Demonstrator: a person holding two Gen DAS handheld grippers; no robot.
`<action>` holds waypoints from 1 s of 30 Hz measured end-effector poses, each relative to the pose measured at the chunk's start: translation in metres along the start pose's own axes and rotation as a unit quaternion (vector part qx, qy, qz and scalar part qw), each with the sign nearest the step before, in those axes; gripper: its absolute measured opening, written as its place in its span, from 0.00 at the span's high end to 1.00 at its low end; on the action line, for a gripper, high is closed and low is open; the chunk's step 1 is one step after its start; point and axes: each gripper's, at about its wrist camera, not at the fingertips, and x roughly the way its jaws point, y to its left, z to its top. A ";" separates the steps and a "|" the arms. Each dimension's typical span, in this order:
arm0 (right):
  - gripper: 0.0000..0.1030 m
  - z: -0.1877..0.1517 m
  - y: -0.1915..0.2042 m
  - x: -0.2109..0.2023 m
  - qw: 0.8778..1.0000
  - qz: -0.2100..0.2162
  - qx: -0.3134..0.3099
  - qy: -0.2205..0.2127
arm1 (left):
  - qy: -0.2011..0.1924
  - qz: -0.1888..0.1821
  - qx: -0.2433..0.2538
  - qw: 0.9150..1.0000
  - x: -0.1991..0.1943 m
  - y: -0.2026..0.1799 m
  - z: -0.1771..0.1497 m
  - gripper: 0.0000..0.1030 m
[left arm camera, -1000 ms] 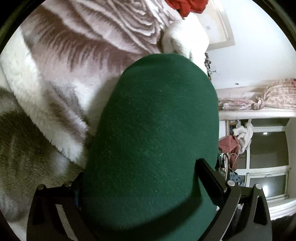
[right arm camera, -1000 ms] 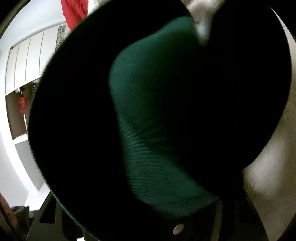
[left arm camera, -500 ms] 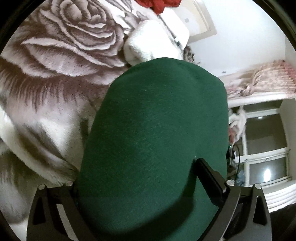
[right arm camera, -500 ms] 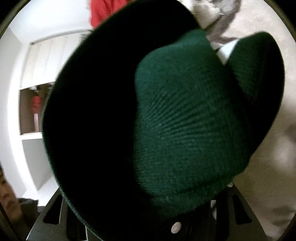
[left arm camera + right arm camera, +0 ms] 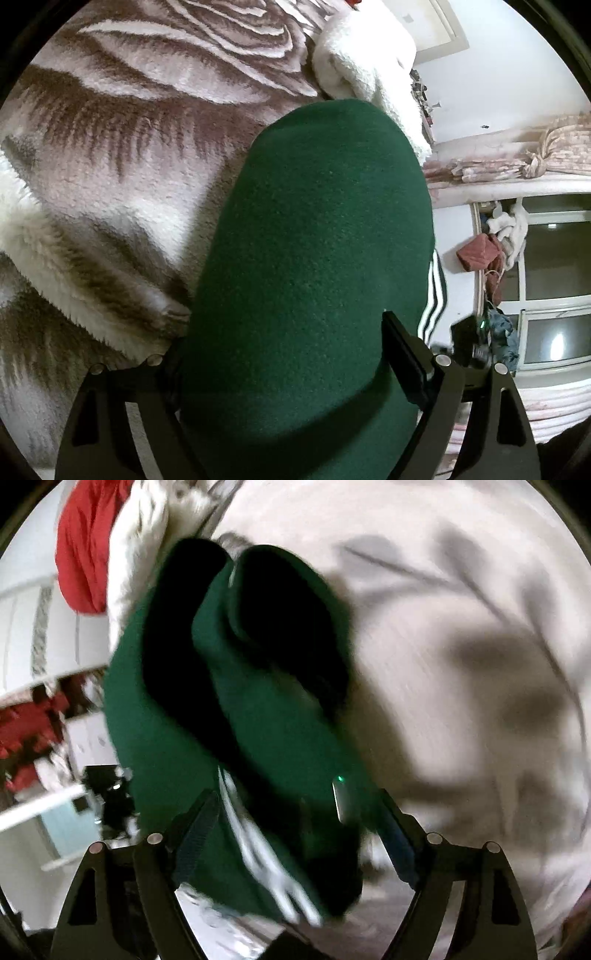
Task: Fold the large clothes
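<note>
— Green fleece, thick and springy: is that what is bulging between your jaws?

— Yes. The green garment [image 5: 314, 258] is bunching up over the rose-patterned blanket [image 5: 129, 166], close to the blanket's edge on the window side. My left gripper [image 5: 284, 343] is closing on a fat roll of it, pads pressing into the cloth. My right gripper [image 5: 295, 805] is opening. The striped part [image 5: 258, 849] is hanging between its jaws, but I am judging the grip there as released.

— So how are you doing this fold well?

— I am aiming to keep the left clenched as an anchor and to let the right clear the cloth fully before it reaches again. The right view is blurring, so I am not trusting it for edges. Next I should be taking a single hem, not a bundle, and laying it flat toward the blanket's middle, away from the red cloth [image 5: 81, 554] at its far corner.
</note>
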 end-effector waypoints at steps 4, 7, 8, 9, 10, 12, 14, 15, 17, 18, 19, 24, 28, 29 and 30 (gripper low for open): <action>0.14 -0.070 -0.036 0.021 0.993 0.095 0.070 0.014 | 0.007 -0.011 -0.010 1.000 -0.005 0.004 -0.004 0.16; 0.12 -0.078 -0.054 0.059 0.980 0.169 0.104 0.019 | 0.006 -0.015 -0.013 1.000 -0.005 0.007 -0.004 0.15; 0.12 -0.076 -0.067 0.066 0.971 0.211 0.111 0.011 | 0.007 -0.017 -0.016 1.000 -0.004 0.008 -0.004 0.14; 0.11 -0.075 -0.066 0.080 0.964 0.238 0.117 0.002 | 0.007 -0.020 -0.020 1.000 -0.003 0.010 -0.004 0.14; 0.08 -0.070 -0.063 0.096 0.957 0.262 0.119 -0.012 | 0.008 -0.022 -0.022 0.999 -0.002 0.011 -0.003 0.13; 0.03 -0.059 -0.051 0.115 0.949 0.290 0.120 -0.039 | 0.008 -0.025 -0.024 0.999 -0.002 0.013 -0.004 0.13; 0.01 -0.047 -0.035 0.122 0.935 0.330 0.116 -0.054 | 0.004 -0.029 -0.031 0.999 -0.003 0.015 -0.004 0.13; 0.02 -0.042 -0.026 0.124 0.923 0.364 0.108 -0.061 | 0.002 -0.032 -0.035 0.999 -0.003 0.017 -0.004 0.13; 0.02 -0.032 -0.010 0.127 0.918 0.376 0.100 -0.076 | -0.007 -0.039 -0.044 0.998 -0.005 0.019 -0.004 0.13; 0.03 -0.026 -0.005 0.133 0.929 0.349 0.101 -0.074 | -0.011 -0.040 -0.045 0.998 -0.006 0.019 -0.004 0.13; 0.10 -0.021 -0.002 0.141 0.938 0.321 0.109 -0.068 | -0.018 -0.036 -0.043 0.998 -0.006 0.017 -0.005 0.13; 0.52 -0.027 0.009 0.141 0.952 0.273 0.118 -0.073 | -0.055 -0.029 -0.024 0.998 -0.018 -0.001 -0.010 0.25; 0.66 -0.042 0.028 0.129 0.951 0.274 0.111 -0.087 | -0.069 -0.043 -0.014 0.997 -0.031 -0.016 -0.010 0.33; 0.67 -0.045 0.037 0.125 0.953 0.271 0.103 -0.091 | -0.071 -0.047 -0.011 0.996 -0.035 -0.020 -0.010 0.33; 0.67 -0.048 0.044 0.125 0.952 0.272 0.101 -0.093 | -0.075 -0.053 -0.008 0.996 -0.039 -0.025 -0.010 0.34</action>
